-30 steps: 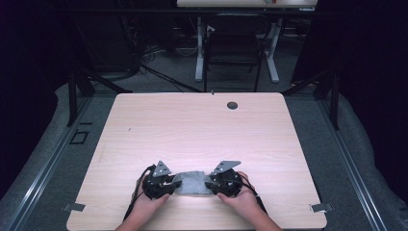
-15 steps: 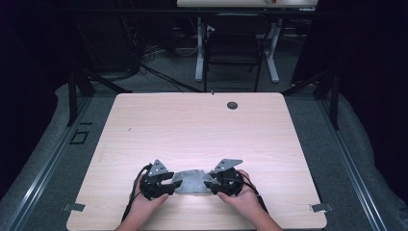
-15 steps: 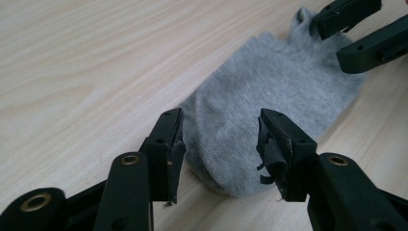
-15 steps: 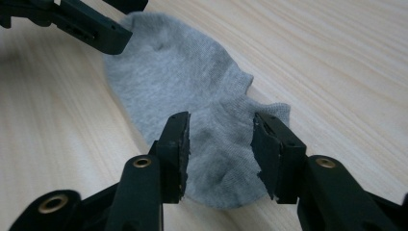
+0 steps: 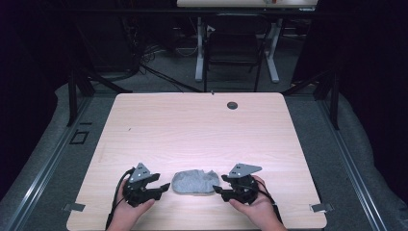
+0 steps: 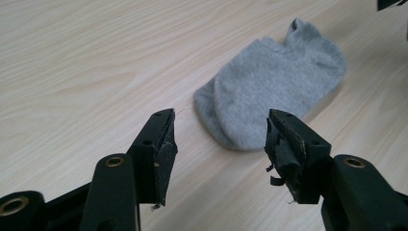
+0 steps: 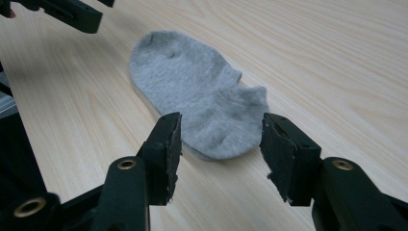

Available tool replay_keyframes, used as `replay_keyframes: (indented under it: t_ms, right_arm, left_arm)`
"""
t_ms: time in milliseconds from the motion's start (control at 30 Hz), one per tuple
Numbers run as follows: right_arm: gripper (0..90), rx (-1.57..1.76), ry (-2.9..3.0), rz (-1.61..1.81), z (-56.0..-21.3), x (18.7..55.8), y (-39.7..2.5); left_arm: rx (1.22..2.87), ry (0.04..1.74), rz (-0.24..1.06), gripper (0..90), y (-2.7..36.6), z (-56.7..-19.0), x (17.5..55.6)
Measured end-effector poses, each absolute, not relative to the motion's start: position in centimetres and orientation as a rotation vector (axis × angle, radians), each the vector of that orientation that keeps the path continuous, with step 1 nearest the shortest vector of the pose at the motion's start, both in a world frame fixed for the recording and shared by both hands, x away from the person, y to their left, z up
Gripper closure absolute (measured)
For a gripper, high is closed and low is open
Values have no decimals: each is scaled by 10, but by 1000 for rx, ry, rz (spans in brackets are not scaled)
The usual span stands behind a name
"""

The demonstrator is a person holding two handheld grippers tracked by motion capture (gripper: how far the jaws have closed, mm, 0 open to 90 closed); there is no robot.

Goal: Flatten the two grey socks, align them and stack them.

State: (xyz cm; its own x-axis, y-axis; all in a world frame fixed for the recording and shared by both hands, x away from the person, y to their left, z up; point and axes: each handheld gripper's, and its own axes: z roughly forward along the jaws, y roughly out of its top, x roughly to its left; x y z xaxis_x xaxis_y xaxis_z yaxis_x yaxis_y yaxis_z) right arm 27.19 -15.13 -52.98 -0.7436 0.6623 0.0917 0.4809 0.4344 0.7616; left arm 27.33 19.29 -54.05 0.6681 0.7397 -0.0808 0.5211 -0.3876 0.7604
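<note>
1. Jaws of the left gripper stand wide apart with nothing between the pads; the grey sock's rounded end lies just past the tips, toward 1 o'clock in the left gripper view, not touching them.
2. Jaws of the right gripper are likewise spread and hold nothing; the sock's other end reaches into the gap between the tips, though whether it touches either pad I cannot tell.
3. Seen from the high view, the sock lies flat on the wooden table near its 6 o'clock edge, between the left gripper at its 9 o'clock and the right gripper at its 3 o'clock.
4. Nothing stands between either gripper and the sock.
5. Farther off, a small round dark hole sits in the tabletop toward 12 o'clock, well apart from the sock; beyond the table's far edge stands a dark chair under a white-legged desk.
6. Each hand is partly covered by its gripper, and the forearms are cut off at the bottom edge.
7. Frayed black padding hangs from the left gripper's right-hand jaw; the floor beyond the table is too dark to make out.
</note>
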Motion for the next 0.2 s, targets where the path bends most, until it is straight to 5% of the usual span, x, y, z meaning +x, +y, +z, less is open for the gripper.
replay_keyframes:
  t_ms: [200]
  right_arm:
    - [471,1036,2417,1200,-531,269,-165]
  left_arm:
    - [2065,1000,351,439,208,-544,269]
